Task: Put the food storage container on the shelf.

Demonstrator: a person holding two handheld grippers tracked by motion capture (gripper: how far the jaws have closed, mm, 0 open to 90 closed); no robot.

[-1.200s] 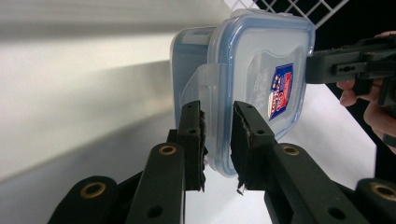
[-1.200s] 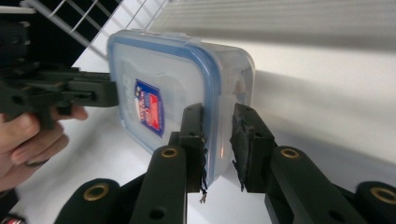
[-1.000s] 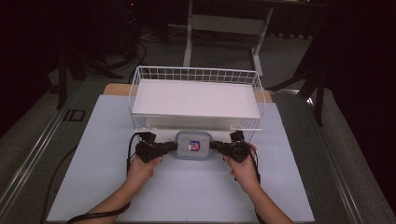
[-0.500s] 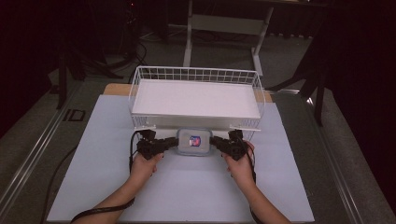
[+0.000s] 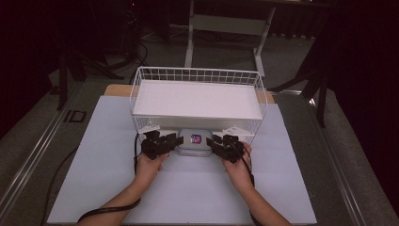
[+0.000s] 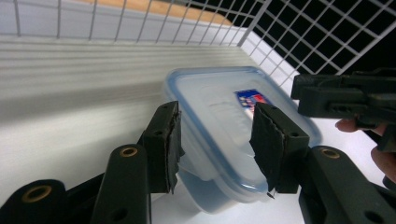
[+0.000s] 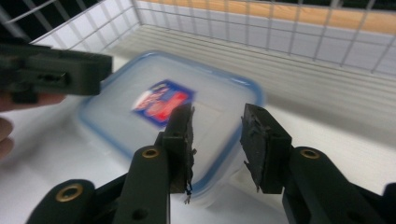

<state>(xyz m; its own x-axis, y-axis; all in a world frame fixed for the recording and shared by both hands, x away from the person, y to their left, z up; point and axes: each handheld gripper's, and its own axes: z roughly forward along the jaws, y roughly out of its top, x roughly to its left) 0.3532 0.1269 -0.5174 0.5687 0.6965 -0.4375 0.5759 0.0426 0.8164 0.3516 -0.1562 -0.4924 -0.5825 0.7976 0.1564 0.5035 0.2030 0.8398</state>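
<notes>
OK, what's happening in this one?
A person holds a gripper in each hand, the left gripper and right gripper at opposite ends of a lidded plastic container. It sits on the table at the front of a white wire rack, partly under its shelf. Both jaws are open around the container's edges.

No legible text anywhere. Container lid (image 7: 173,109) carries a blue-and-red label (image 7: 162,101); print blurred, unreadable. Dark mark "ID" (image 5: 74,116) on the grey floor strip left of the tabletop (image 5: 108,155).
</notes>
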